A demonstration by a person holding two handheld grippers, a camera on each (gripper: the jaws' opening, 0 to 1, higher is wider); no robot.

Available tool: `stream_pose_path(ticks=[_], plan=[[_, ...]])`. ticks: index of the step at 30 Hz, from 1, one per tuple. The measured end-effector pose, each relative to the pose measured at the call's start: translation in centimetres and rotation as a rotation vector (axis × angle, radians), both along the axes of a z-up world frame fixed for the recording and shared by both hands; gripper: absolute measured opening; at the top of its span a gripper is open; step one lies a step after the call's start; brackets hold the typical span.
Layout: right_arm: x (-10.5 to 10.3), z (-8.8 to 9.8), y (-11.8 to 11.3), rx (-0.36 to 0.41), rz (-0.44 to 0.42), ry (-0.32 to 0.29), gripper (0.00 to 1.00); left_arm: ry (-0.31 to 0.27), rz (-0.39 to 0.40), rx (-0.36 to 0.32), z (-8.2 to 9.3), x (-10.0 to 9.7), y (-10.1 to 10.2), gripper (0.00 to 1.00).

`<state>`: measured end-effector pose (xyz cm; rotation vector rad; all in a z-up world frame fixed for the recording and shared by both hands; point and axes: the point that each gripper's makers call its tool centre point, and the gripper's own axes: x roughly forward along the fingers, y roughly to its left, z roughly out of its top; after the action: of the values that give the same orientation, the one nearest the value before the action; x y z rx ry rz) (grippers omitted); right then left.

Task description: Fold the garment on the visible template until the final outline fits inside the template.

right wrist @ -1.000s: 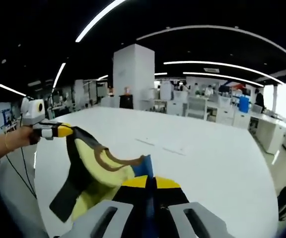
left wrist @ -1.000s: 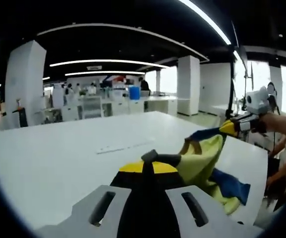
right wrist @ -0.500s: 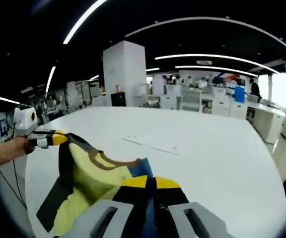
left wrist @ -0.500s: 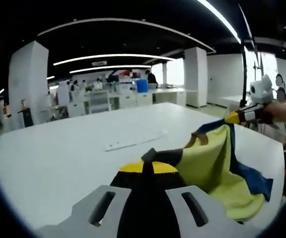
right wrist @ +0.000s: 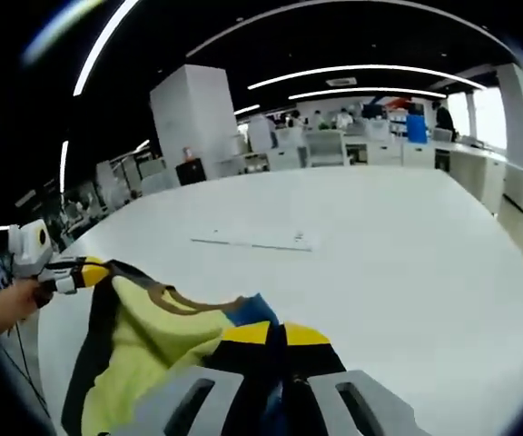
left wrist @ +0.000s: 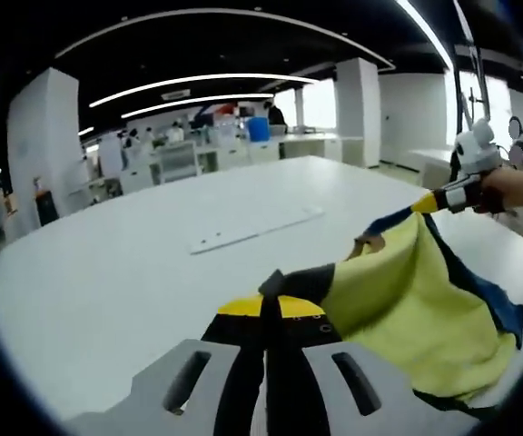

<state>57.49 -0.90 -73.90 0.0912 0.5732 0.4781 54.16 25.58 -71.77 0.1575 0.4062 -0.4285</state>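
A yellow garment [left wrist: 407, 313] trimmed in dark blue and black hangs stretched between two hand-held grippers above a large white table [left wrist: 134, 291] in an open-plan office. In the left gripper view, the left gripper [left wrist: 272, 304] rises from 6 o'clock with its yellow-tipped jaws pressed together on a black edge of the cloth, which bunches up just past the tips. The fabric fans away toward 3 o'clock, where the right gripper [left wrist: 428, 202], held by a person's hand [left wrist: 507, 189], pinches the far corner; its jaws look closed on the hem, though they are small at that range.

In the right gripper view, the right gripper [right wrist: 275, 334] comes up from 6 o'clock, jaws shut on the garment [right wrist: 143, 350] where a blue patch and black trim meet. The cloth sags toward 8 o'clock, and at 9 o'clock the left gripper [right wrist: 87, 270], in a hand [right wrist: 7, 304], grips the opposite corner.

A pale flat strip [left wrist: 254, 227], possibly the template's edge, lies on the table at 12 o'clock of the left gripper's jaws, well apart from the garment; it also shows in the right gripper view [right wrist: 254, 240]. A white pillar [right wrist: 193, 123] and desks with chairs [right wrist: 320, 145] stand beyond the table.
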Motion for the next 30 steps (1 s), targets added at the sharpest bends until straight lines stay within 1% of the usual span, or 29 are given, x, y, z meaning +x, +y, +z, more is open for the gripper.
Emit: stream_pose_path(ticks=[2,5,8,12,15,18,23,25,27,28,30], plan=[[0.3,-0.5,0.0,0.004,-0.007,0.009,0.0,0.009,-0.005,0.01,-0.5,0.3,0.0,0.01],[0.9,-1.7,-0.2,-0.001,-0.032,0.034,0.0,0.032,-0.013,0.03,-1.8,1.2,0.2,0.01],[1.4,-2.7,-0.4,0.003,-0.051,0.055,0.0,0.058,-0.001,0.041,-3.0,1.7,0.6,0.01],[1.8,-3.4,-0.2,0.009,-0.066,0.066,0.0,0.082,0.01,0.028,-4.2,2.5,1.0,0.01],[2.0,-3.8,-0.1,0.004,-0.07,0.067,0.0,0.101,0.018,0.046,-5.0,2.8,1.1,0.01],[2.0,-4.3,0.0,0.0,-0.061,0.083,0.0,0.113,0.019,0.061,-5.7,3.0,1.1,0.01],[2.0,-4.5,0.0,-0.004,-0.042,0.083,0.0,0.123,0.015,0.073,-6.1,2.9,1.0,0.01],[1.8,-4.5,0.2,0.013,-0.031,0.101,0.0,0.12,0.011,0.071,-6.0,2.8,0.9,0.02],[1.8,-4.3,0.2,0.009,-0.013,0.095,0.03,0.117,0.004,0.074,-5.8,2.6,0.9,0.05],[1.7,-4.2,0.2,0.003,-0.004,0.093,0.05,0.113,-0.004,0.07,-5.6,2.5,0.7,0.08],[1.5,-3.8,0.3,-0.005,0.018,0.089,0.14,0.104,-0.016,0.071,-5.2,2.2,0.6,0.14]])
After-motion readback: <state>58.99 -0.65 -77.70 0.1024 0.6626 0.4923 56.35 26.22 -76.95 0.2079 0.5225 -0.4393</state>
